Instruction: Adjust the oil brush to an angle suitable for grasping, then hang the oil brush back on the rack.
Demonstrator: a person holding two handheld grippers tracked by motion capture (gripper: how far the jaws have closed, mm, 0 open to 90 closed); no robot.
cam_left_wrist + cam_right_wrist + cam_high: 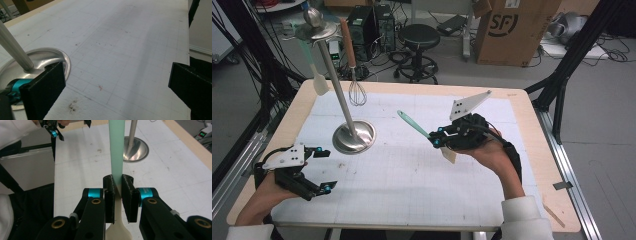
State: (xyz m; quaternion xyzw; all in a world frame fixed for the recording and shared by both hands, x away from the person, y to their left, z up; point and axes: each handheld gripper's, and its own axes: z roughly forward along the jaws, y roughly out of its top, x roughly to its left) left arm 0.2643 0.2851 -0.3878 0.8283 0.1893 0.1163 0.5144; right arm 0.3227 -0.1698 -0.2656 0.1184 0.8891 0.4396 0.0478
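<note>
Between the pads of your right claw [118,195] sits a silicone spatula with a mint-green handle and cream blade [117,150], clamped near where handle meets blade; the claw is closed on it and holds it clear of the white gridded counter [412,170]. Its long axis runs up and to the left in the high view, handle tip leading, blade trailing below your palm. That tip points toward the steel utensil stand with a round dished base and slim pole [354,136], which lies to the left of the claw, with open counter between them. If hanging it is the aim, you will need the handle end raised to the stand's top disc [315,31], where a matching spatula [320,82] and a wooden-handled wire whisk [356,90] already hang. Your left claw [323,169] rests nearer the stand's base, its pads wide apart and holding nothing. From the right gripper view you get the grip itself, pads pressing the handle's flat faces; from the high view, the top disc and hanging tools; from the left gripper view, the base rim [63,53] just beside one pad
</note>
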